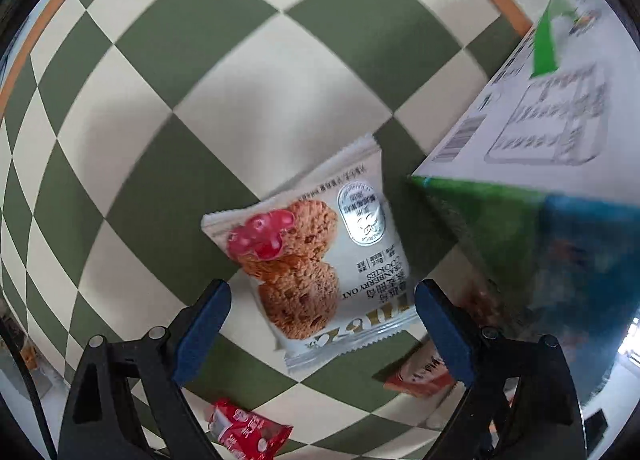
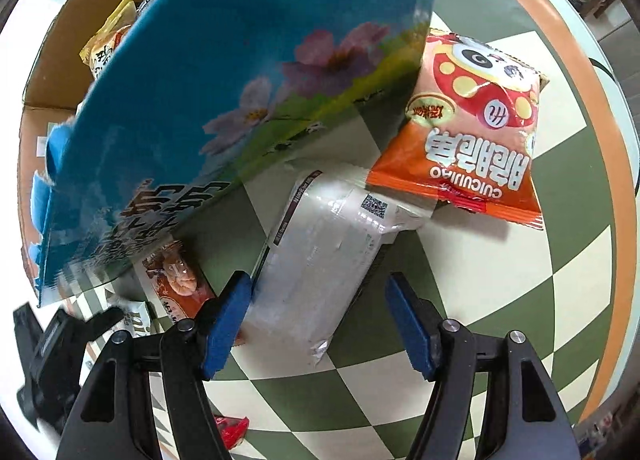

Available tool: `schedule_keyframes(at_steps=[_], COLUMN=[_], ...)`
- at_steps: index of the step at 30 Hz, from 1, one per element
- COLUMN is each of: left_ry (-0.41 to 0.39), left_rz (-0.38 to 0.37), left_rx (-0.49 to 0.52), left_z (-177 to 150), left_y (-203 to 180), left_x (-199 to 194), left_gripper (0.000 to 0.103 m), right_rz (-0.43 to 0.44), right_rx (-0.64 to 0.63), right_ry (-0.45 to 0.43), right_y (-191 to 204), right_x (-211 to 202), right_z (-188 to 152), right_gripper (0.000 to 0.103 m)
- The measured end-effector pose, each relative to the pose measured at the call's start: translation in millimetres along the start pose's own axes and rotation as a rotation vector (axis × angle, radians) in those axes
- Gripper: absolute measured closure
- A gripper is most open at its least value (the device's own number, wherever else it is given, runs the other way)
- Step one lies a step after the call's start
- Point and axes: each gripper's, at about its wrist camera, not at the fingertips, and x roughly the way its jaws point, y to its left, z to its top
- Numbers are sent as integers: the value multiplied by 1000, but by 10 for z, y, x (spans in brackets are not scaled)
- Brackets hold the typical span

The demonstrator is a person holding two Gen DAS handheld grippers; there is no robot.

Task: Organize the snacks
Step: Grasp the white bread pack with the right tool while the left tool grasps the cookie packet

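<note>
Green-and-cream checked cloth (image 1: 224,59). Left gripper (image 1: 322,324) hangs over cranberry oat cookie packet (image 1: 316,260), jaws spread wide, nothing pinched. Right gripper (image 2: 320,320), jaws apart, straddles silver packet (image 2: 320,248) beside blue box (image 2: 240,79). Step: picking. Next: lower, close.

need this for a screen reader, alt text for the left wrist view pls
The open left gripper points down over a cranberry oat cookie packet on a green-and-cream checkered cloth, its blue pads clear of the packet. A blue-and-green box looms at right; a small red wrapper lies at the bottom.
</note>
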Motion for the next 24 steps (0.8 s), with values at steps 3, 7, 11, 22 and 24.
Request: schedule_keyframes(at_steps=[3,7,11,22,24], left_ry=[-16,-13,-16,-93,-85], left_rz=[36,77,125,209,260], left_rx=[51,77,104,328,419], left_z=[-22,-76,-131,198,210], left_y=[-163,45,345,126,-105], left_x=[55,64,13,-126,-13], left_gripper=[8,8,8,8,8], right_rz=[-5,-30,-35,-19,-33], right_rx=[-7,-49,-67,-43,-77], right_ry=[10,25,37,58,50], right_y=[-18,111,190,226,262], right_x=[-24,8,55,303,313], right_z=[-14,65,107,202,192], right_gripper=[31,31,31,30,35])
